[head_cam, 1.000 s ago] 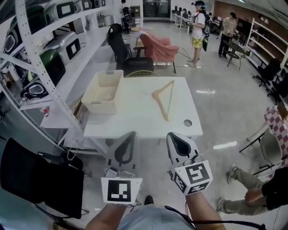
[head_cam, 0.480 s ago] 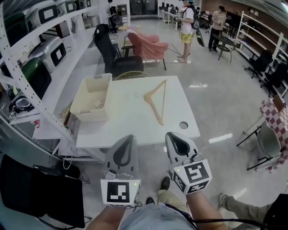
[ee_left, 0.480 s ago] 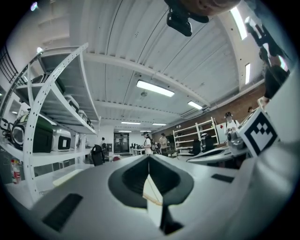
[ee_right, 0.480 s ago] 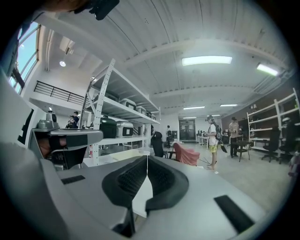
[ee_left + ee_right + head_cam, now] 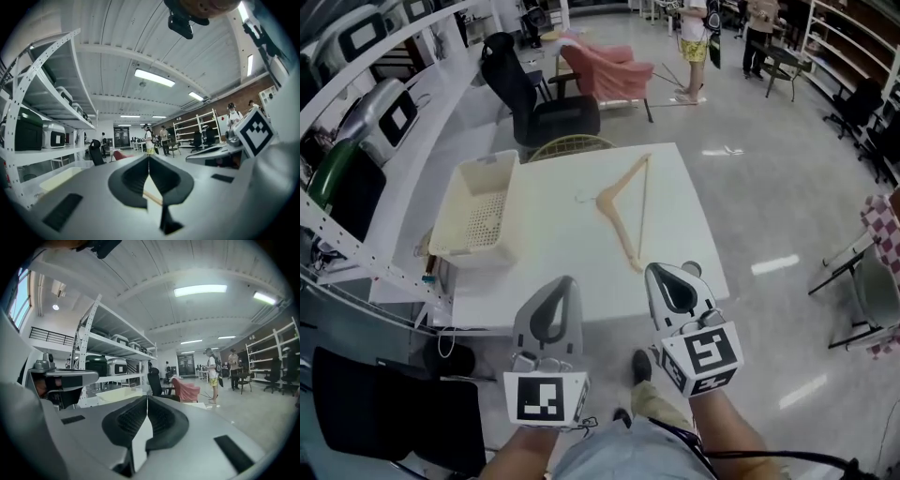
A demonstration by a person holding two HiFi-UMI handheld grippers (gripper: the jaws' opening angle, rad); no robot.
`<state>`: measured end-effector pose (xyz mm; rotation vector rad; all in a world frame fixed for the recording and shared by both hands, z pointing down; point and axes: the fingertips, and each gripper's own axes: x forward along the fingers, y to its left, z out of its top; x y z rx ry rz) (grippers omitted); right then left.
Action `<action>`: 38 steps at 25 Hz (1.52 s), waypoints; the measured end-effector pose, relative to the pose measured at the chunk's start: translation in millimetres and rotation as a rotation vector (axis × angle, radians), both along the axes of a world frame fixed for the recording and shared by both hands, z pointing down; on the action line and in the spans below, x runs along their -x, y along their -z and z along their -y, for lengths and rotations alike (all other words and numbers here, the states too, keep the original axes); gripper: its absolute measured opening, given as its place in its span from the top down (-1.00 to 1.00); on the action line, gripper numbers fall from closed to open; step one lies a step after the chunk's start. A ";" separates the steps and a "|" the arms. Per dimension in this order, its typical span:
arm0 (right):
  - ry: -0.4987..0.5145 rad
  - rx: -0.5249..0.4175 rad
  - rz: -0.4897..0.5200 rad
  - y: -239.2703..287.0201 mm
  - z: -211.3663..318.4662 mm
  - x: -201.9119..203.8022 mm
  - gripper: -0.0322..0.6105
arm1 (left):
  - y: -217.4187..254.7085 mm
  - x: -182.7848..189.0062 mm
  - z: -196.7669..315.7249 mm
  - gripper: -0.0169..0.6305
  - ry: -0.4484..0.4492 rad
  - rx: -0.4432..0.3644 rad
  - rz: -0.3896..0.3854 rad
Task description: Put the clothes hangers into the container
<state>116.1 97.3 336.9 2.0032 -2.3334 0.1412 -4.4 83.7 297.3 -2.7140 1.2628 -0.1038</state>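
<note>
- The wooden clothes hanger (image 5: 606,198) lies flat on the white table (image 5: 553,258), a little right of the table's middle, with its hook pointing left and one arm running back toward the near edge.
- The cream container (image 5: 483,216), an open basket with a perforated floor, sits at the left side of the table, partly over its left edge, with nothing in it. It is apart from the hanger, with bare tabletop between them.
- The left gripper (image 5: 563,281) hangs at the near edge of the table, left of centre. In the left gripper view its jaws are pressed together along one thin line, with nothing between them.
- The right gripper (image 5: 662,270) is level with it on the right, its tip over the near right part of the table, just beside the hanger's near end but not touching it. The right gripper view shows its jaws pressed together too, and empty.
- Each gripper carries a marker cube (image 5: 546,398) at its near end, above the person's forearms.
- Past the far edge of the table stand a black office chair (image 5: 539,108) and a pink armchair (image 5: 605,70).
- White shelving (image 5: 366,103) with appliances on it runs along the left side of the room.
</note>
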 end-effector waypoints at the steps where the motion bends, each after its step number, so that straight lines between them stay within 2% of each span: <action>1: 0.006 0.002 0.004 -0.4 11.0 -6.4 0.86 | 0.1 -5.7 10.4 0.91 0.007 0.002 0.005; 6: 0.042 0.003 0.015 6.1 63.2 -32.8 0.86 | 14.1 -27.7 58.2 0.91 0.055 -0.012 0.023; 11: 0.079 -0.041 0.001 30.8 104.7 -56.1 0.86 | 36.1 -48.7 90.6 0.91 0.099 -0.060 0.019; 19: 0.119 -0.092 -0.040 55.9 149.8 -63.6 0.86 | 54.8 -47.2 126.2 0.91 0.170 -0.105 -0.006; 25: 0.126 -0.048 -0.051 41.9 180.2 -61.7 0.86 | 50.3 -42.4 154.7 0.91 0.189 -0.083 -0.014; 38: 0.065 0.140 -0.050 -32.8 251.7 -57.4 0.86 | 2.4 -45.4 238.9 0.91 0.112 0.040 -0.015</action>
